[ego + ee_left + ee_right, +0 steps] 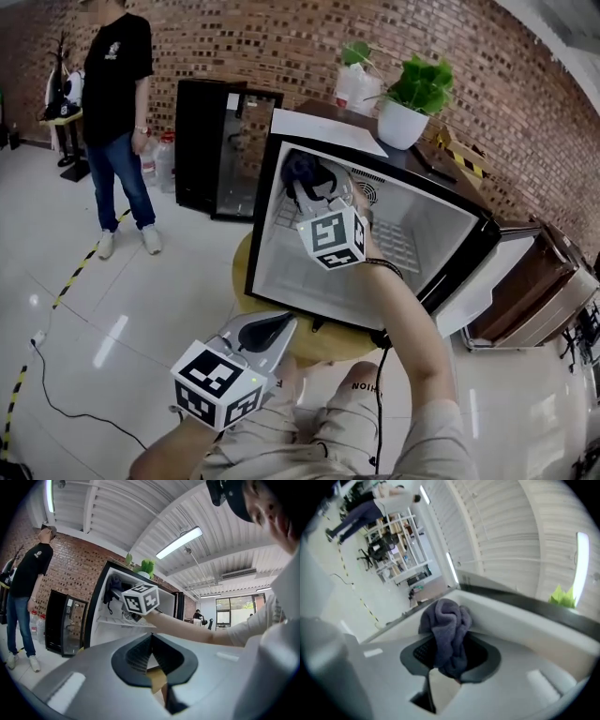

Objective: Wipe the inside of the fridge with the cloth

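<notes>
A small fridge (272,202) stands open on a round wooden table (330,343), its white inside facing me. My right gripper (314,192) reaches into the upper left of the fridge, shut on a dark blue-grey cloth (306,176). In the right gripper view the cloth (446,620) bunches up out of the right gripper (449,660), close to a white fridge wall (520,620). My left gripper (272,328) hangs low in front of the table, shut and holding nothing. In the left gripper view the left gripper (151,651) points level at the fridge (101,606).
A person (117,112) stands on the tiled floor at the left. A black glass-door cabinet (225,150) sits behind the fridge. A potted plant (412,98) stands on the fridge top. The fridge door (487,281) hangs open to the right. A cable (56,394) lies on the floor.
</notes>
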### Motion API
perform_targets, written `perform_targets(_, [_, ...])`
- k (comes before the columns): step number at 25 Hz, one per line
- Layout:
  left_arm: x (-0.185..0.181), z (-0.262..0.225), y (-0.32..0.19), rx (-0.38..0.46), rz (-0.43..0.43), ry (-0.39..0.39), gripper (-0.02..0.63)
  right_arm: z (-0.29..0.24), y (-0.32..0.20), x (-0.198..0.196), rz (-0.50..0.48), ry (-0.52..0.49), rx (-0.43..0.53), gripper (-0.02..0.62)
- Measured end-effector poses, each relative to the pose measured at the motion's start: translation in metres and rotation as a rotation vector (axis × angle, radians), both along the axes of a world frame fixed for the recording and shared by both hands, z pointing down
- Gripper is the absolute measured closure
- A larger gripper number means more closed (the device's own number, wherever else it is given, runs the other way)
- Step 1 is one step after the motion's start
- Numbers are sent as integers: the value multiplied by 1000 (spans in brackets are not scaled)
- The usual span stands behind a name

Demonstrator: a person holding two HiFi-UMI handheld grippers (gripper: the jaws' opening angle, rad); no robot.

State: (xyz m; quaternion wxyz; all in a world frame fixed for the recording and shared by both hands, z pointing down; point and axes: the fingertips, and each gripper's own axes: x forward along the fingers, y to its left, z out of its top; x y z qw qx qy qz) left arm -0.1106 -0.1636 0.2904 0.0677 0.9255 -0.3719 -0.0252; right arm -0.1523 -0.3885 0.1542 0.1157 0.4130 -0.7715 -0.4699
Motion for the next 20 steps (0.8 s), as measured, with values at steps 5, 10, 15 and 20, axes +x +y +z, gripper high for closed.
perform_targets(5, [1, 3, -3, -6, 1, -11, 605, 5, -49, 37, 181, 62, -39, 476])
perform_targets(10, [-1, 5, -4, -8, 2, -3, 605, 45, -125, 31, 446, 332, -11, 476])
perform_targets(15, [-1, 6, -2, -19, 4, 0, 605, 51, -127, 15, 387, 338, -98, 473])
perform_targets(20, [10, 8, 1, -13, 34, -25, 604, 47, -9, -3, 107, 290, -59, 474])
